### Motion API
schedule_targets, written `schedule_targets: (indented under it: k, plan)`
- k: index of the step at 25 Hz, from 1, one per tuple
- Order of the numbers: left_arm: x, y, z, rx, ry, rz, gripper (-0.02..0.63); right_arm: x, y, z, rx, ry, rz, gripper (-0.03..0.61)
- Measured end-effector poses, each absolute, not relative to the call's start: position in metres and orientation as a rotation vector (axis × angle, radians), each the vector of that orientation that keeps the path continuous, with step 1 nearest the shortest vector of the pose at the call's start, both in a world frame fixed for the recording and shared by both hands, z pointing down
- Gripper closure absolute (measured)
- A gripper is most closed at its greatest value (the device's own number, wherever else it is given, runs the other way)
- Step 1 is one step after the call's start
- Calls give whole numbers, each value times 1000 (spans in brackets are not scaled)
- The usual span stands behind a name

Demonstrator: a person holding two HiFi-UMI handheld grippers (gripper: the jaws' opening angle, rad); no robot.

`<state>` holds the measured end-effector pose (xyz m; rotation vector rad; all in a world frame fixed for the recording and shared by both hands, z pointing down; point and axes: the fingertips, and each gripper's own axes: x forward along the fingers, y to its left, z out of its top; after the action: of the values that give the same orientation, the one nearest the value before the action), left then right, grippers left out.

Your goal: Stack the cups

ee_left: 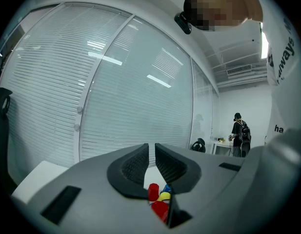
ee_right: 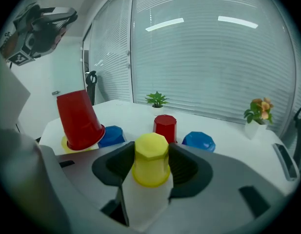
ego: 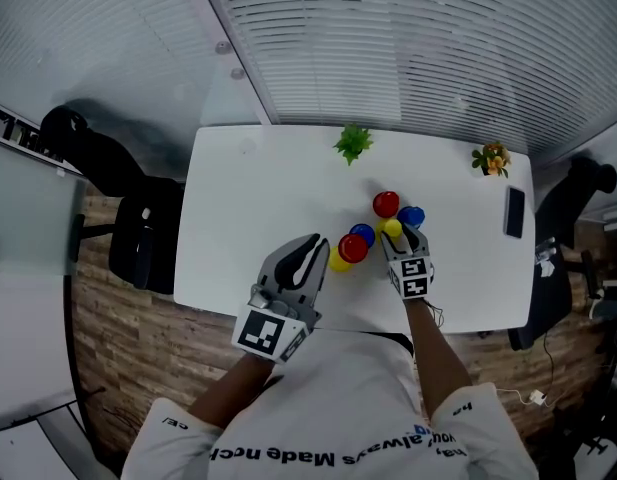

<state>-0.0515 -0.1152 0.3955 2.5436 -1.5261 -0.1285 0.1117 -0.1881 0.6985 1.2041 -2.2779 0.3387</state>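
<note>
Several plastic cups stand upside down on the white table [ego: 258, 218]. My right gripper [ee_right: 151, 162] holds an upturned yellow cup [ee_right: 151, 157] between its pads, which touch both of its sides; in the head view it is the yellow cup [ego: 392, 229]. Beyond it stand a red cup [ee_right: 165, 127] and a blue cup [ee_right: 199, 140]. To the left, another red cup [ee_right: 79, 118] leans tilted on a second yellow cup [ee_right: 67, 144], beside a blue cup [ee_right: 112, 134]. My left gripper [ego: 310, 251] hovers left of the group, jaws almost together with nothing between them.
A small green plant [ego: 353, 143] stands at the table's far edge and a flower pot [ego: 491, 158] at the far right corner. A dark phone [ego: 515, 212] lies near the right edge. Black office chairs [ego: 138, 218] flank the table.
</note>
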Motion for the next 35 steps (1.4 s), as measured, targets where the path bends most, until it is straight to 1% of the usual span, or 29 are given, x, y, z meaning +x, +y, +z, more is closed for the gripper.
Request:
schedule_targets:
  k: [5, 6, 10, 15, 19, 29, 34, 35]
  plan:
    - [-52, -114, 395, 2541, -1531, -124, 560, 104, -200, 698, 1200, -2292, 359, 343]
    - [-52, -114, 395, 2541, -1532, -124, 560, 104, -200, 695, 1201, -2293, 359, 334]
    - [-53, -116, 395, 2538, -1534, -134, 560, 111, -195, 658, 1210, -2309, 283, 330]
    - [-56, -119, 399, 2522, -1540, -144, 560, 111, -222, 618, 1192, -2345, 194, 325]
    - [-59, -121, 401, 2512, -1549, -148, 560, 101, -246, 637, 1061, -2299, 220, 302]
    - [-76, -124, 404, 2473, -1592, -144, 560, 92, -274, 687, 799, -2123, 311, 291]
    - [-83, -127, 405, 2459, -1608, -144, 560, 86, -276, 702, 705, -2052, 307, 296]
    - [-84, -127, 405, 2457, -1609, -145, 560, 85, -277, 704, 698, -2044, 297, 324]
